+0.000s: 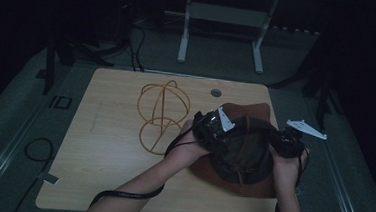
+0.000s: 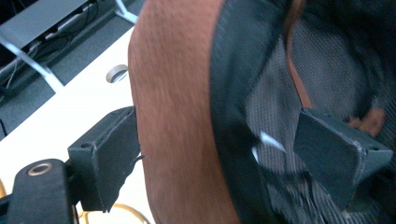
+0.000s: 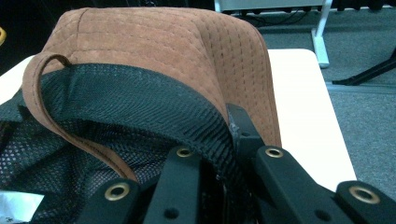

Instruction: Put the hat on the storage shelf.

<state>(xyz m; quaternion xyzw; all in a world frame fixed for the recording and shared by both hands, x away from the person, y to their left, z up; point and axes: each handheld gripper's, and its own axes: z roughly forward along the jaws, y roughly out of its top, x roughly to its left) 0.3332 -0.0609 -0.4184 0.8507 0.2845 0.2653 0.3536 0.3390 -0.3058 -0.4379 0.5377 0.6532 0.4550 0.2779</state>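
I had the brown suede hat (image 1: 242,155) upside down over the right half of the tabletop (image 1: 105,180), its black mesh lining (image 3: 84,135) facing up. My right tongs (image 3: 229,140) were pinched tight on the brim edge, suede outside and mesh inside. My left tongs (image 2: 210,158) stood wide apart, straddling the opposite brim without yet biting. The wire hat stand (image 1: 161,115) waited just to the left. To my mind, the sound way was to close the left pair squarely on the brim, then lift evenly so the crown kept its shape.
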